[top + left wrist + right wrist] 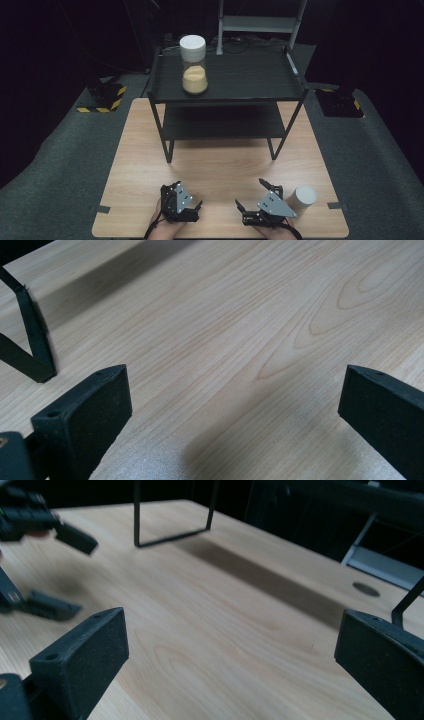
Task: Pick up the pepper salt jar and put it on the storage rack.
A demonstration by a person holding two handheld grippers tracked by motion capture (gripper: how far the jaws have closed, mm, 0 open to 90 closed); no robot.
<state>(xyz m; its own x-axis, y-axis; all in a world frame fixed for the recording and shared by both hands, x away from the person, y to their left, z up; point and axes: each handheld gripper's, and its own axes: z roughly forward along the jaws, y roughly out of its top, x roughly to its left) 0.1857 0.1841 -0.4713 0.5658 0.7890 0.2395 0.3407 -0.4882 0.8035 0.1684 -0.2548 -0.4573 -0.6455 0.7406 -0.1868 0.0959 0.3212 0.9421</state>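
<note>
A clear jar [194,65] with a white lid, partly full of yellow powder, stands on the left of the top shelf of a black rack [250,80]. A small pale cylinder [303,199] stands on the wooden table [220,165], just right of my right gripper [250,193]. That gripper is open and holds nothing; its own view shows its jaws wide apart [230,650] over bare wood. My left gripper [187,195] rests near the front edge, also open and empty [235,405]. It shows at the far left of the right gripper view [45,525].
The rack has a lower shelf [220,122] and thin legs; one leg [30,340] stands close to the left gripper, and a leg frame [172,530] lies ahead of the right one. Bare wood stretches between the rack and both grippers. Grey floor surrounds the table.
</note>
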